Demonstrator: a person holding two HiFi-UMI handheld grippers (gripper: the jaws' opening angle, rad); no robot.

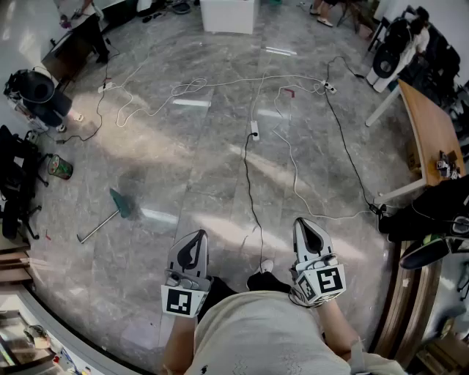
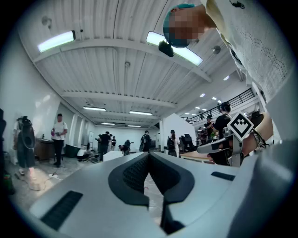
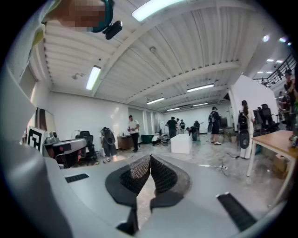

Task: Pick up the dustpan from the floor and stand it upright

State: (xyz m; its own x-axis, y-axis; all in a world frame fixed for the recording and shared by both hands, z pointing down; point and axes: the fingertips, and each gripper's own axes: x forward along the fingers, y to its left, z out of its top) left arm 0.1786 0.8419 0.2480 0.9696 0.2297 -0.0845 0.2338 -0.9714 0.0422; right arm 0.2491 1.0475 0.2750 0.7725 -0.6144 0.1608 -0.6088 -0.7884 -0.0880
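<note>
The dustpan (image 1: 120,204), a teal pan on a long grey handle, lies flat on the marble floor to the left in the head view. My left gripper (image 1: 196,237) is held in front of my body, well to the right of the dustpan and apart from it, shut with nothing between its jaws. My right gripper (image 1: 307,225) hovers level beside it, also shut and empty. In the left gripper view the left gripper (image 2: 149,154) has its tips meeting. The right gripper (image 3: 150,158) in its own view likewise shows its tips touching. Neither gripper view shows the dustpan.
White and black cables (image 1: 253,132) snake across the floor ahead. A green can (image 1: 59,167) and a black bag (image 1: 15,183) sit at the left. A wooden desk (image 1: 429,128) stands right. A white box (image 1: 227,15) is far ahead. Several people stand in the distance.
</note>
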